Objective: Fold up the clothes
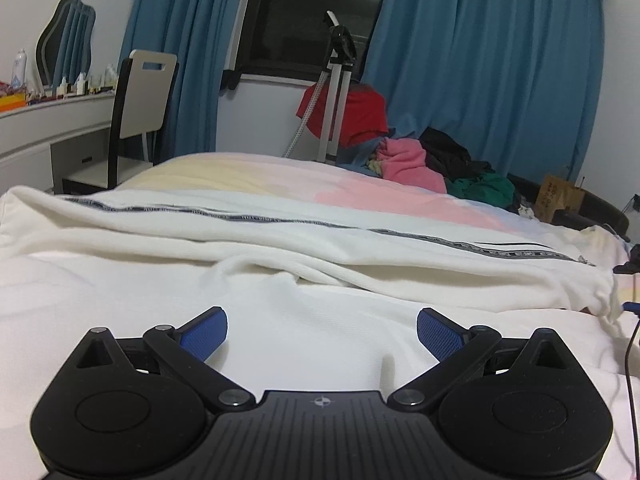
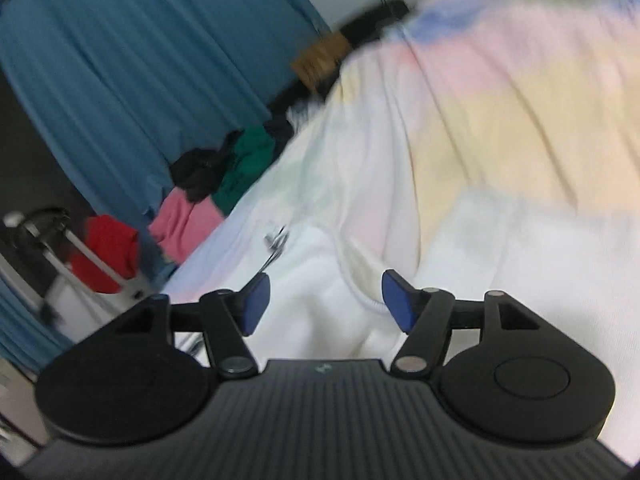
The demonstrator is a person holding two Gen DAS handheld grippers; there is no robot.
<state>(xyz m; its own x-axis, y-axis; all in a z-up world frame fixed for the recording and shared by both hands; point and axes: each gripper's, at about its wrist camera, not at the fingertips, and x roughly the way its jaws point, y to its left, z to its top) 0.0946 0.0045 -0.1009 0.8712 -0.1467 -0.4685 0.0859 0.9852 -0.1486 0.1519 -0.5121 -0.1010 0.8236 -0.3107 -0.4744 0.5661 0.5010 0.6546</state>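
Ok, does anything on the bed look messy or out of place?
Yes: a heap of unfolded clothes is piled at the bed's far edge by the curtain, and the white garment lies rumpled, not flat.

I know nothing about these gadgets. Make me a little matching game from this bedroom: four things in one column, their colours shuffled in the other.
Things:
1. curtains
2. garment with a dark stripe
3. garment draped on the stand
4. pads of the left hand-held gripper

Colours:
A. red
B. white
C. dark blue
D. teal blue

Pairs: 1-D, 2-B, 3-A, 4-C
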